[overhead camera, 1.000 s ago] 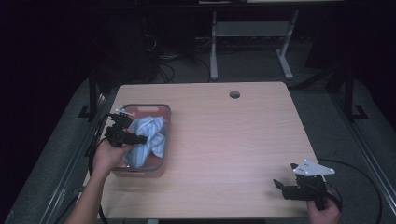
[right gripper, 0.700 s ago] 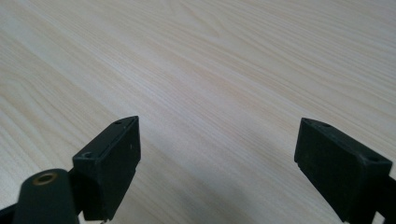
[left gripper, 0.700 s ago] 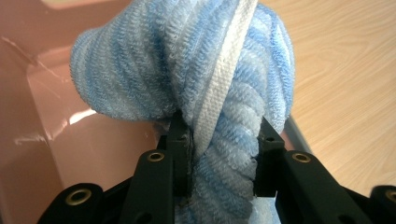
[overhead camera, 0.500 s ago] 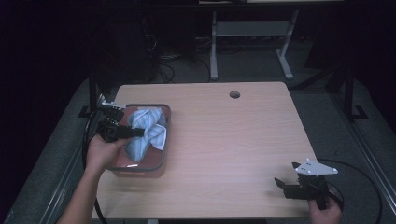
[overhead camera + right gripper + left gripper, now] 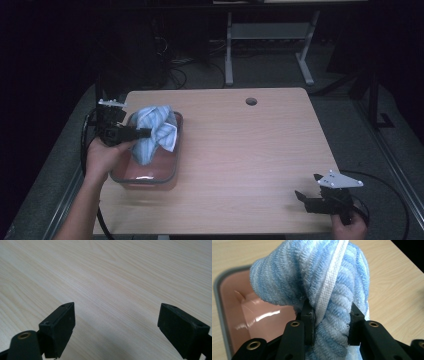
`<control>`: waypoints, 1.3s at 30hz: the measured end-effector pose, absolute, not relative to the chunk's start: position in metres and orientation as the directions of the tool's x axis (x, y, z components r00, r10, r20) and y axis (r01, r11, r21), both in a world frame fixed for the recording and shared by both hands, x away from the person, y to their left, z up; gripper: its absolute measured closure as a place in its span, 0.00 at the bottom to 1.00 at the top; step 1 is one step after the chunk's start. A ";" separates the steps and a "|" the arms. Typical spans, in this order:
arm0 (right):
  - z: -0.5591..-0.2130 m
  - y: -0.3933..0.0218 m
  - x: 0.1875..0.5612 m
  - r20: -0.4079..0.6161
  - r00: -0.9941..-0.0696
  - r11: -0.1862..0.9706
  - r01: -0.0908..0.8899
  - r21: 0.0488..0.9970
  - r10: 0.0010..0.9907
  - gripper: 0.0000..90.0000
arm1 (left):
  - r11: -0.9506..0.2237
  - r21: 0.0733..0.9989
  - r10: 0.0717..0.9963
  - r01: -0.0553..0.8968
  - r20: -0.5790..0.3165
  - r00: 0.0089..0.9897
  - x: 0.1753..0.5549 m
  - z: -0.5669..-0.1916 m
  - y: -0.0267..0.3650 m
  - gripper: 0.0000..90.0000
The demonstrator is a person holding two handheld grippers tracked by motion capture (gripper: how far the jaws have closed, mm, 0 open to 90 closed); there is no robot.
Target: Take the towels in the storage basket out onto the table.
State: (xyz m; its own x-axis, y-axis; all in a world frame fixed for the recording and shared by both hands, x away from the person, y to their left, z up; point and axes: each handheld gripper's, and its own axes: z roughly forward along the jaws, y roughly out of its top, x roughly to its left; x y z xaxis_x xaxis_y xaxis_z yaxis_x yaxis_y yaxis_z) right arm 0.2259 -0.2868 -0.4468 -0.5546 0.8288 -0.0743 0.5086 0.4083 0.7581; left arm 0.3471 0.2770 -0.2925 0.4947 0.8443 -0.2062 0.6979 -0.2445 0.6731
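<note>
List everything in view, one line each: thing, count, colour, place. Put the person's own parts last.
towel: one, blue with white stripes, bunched and held up over the tub, clamped in the left gripper.
tub: one, pink inside with a grey rim, on the table's left side.
table: one, light wood, with a round hole near its far edge.
frame: one, pale grey metal, on the floor beyond the table.
cables: several, dark, on the floor beyond the table.
left gripper: one, black, shut on the towel, above the tub's left rim.
right gripper: one, black, jaws open, over the table's near right corner.
hands: two, the left and the right, each holding its gripper.
</note>
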 end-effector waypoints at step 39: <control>-0.445 -0.289 0.225 -0.071 -0.545 0.396 0.507 0.766 0.835 0.15 | -0.317 0.726 0.755 0.610 -0.196 0.626 0.350 -0.256 0.211 0.73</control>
